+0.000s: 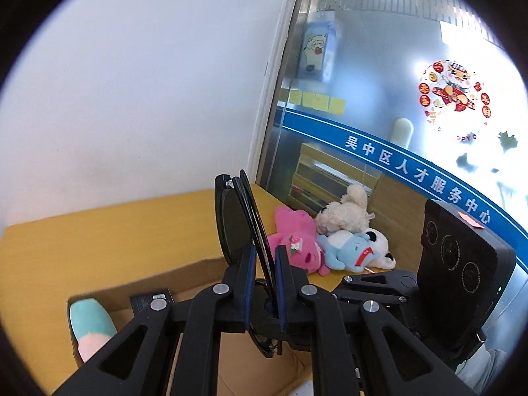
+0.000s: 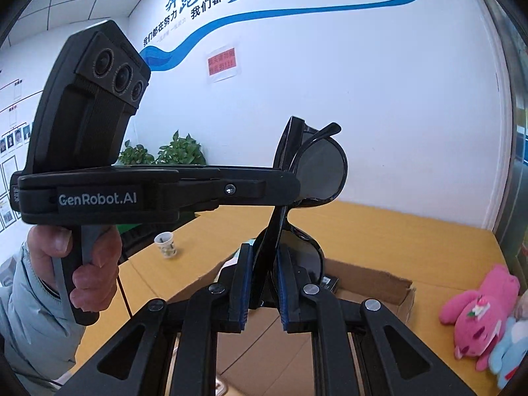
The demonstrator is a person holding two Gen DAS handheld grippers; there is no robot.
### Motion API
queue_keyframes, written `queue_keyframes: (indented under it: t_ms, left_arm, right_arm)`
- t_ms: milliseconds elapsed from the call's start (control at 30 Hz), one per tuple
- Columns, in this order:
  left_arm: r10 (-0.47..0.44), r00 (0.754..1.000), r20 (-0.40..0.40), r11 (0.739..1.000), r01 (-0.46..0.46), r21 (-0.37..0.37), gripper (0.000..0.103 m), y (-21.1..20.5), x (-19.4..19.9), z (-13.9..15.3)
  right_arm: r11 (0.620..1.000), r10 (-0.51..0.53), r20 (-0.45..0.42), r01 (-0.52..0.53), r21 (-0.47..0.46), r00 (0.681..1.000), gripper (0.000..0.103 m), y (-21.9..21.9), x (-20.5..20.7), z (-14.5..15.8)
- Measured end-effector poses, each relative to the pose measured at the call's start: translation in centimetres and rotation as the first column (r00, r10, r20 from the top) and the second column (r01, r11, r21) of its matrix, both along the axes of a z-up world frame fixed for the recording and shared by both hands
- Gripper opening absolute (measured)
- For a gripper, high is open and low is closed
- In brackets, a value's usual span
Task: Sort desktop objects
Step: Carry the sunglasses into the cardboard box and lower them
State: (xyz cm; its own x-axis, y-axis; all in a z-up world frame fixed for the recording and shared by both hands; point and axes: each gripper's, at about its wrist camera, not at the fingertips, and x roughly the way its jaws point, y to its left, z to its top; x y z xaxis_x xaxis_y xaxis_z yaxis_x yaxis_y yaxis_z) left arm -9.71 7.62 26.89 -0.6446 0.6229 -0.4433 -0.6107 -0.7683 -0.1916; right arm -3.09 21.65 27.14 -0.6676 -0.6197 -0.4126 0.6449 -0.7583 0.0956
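Black sunglasses (image 1: 236, 227) are held in the air above an open cardboard box (image 1: 204, 267). My left gripper (image 1: 265, 264) is shut on them, with the lens standing up between its blue pads. My right gripper (image 2: 265, 264) is shut on the other lens (image 2: 305, 254) of the same sunglasses (image 2: 318, 168). The left gripper (image 2: 283, 181) crosses the right wrist view from the left and clamps the upper part of the frame. The right gripper's body (image 1: 462, 274) shows at the right of the left wrist view.
The box holds a teal and pink soft item (image 1: 90, 326) and a small black box (image 1: 150, 300). Plush toys, pink (image 1: 297, 244), cream (image 1: 346, 214) and blue (image 1: 349, 250), lie on the yellow table (image 1: 99, 241) by the glass wall. A paper cup (image 2: 166, 244) stands at the far left.
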Motion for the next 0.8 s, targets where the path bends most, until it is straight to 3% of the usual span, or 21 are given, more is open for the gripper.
queue_keyframes:
  t_ms: [233,433,567,800]
  left_arm:
    - [-0.017,0.995,0.093,1.000,0.019,-0.015,0.007,1.5,-7.7,-3.1]
    - [-0.016,0.967,0.254,1.000,0.017,-0.003,0.007,2.3,-14.7,-10.5]
    - [-0.021,0.923,0.384,1.000,0.018,0.010,0.007,2.8,-18.4,-16.1]
    - [-0.001,0.812,0.583,1.000,-0.001,0.003,0.007,3.4,-22.5,-25.4]
  right_arm:
    - [0.999,-0.023,0.113,0.026,-0.025,0.993,0.012,0.7,-8.6,-2.4]
    - [0.997,-0.057,0.282,0.068,-0.032,0.958,0.012,1.2,-15.6,-8.8]
    - [0.996,-0.080,0.398,0.093,-0.014,0.914,0.011,1.5,-19.4,-14.2]
    - [0.987,-0.131,0.607,0.164,0.002,0.783,0.008,2.4,-24.5,-22.6]
